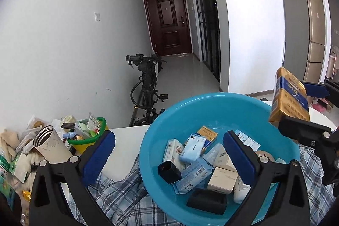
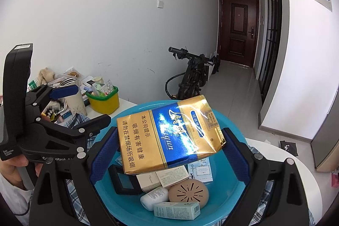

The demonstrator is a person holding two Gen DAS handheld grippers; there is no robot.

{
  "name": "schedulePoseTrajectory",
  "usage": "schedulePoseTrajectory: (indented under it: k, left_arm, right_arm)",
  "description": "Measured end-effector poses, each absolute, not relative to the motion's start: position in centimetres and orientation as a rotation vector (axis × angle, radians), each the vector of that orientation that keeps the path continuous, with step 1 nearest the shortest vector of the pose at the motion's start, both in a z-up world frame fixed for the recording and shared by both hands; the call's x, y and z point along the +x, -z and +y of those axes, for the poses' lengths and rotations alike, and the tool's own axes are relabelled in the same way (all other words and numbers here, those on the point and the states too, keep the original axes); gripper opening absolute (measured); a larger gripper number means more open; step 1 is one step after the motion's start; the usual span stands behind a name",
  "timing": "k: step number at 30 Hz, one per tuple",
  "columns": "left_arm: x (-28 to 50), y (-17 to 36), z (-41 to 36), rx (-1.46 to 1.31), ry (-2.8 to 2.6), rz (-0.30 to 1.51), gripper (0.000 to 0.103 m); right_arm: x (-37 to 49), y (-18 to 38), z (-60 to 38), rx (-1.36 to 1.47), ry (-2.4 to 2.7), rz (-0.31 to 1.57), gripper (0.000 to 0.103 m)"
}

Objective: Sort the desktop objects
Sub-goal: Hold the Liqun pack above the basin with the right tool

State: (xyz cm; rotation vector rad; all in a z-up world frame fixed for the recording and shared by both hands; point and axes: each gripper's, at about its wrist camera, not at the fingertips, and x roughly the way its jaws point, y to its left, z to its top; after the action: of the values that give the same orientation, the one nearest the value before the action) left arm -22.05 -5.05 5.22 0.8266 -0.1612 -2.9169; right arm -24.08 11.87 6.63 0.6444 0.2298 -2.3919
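Right gripper (image 2: 171, 145): clamping the gold-and-blue carton (image 2: 169, 135) (tilted) above the blue basin (image 2: 231, 190).
Left gripper (image 1: 169, 154): hanging wide, nothing between its jaws.
Basin: sitting on plaid cloth (image 1: 118, 194), holding small boxes.

Below the left gripper (image 1: 167, 154), the basin (image 1: 211, 105) was crowded with small boxes (image 1: 191, 147). Passage rightward was blocked by the carton (image 1: 289, 99); leftward, by a tumbler (image 1: 50, 146).
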Motion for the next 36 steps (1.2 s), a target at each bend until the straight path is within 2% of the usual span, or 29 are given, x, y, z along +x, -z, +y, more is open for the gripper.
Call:
schedulePoseTrajectory:
  k: [9, 36]
  left_arm:
    - [-21.8, -5.59, -6.18, 0.844, 2.945, -0.037, 0.103]
    - [-21.36, -5.95, -5.66, 0.846, 2.962, -0.043, 0.103]
  right_arm:
    - [-24.14, -6.49, 11.8, 0.648, 2.386, 0.228, 0.093]
    - [-24.03, -6.38, 11.86, 0.653, 2.382, 0.23, 0.093]
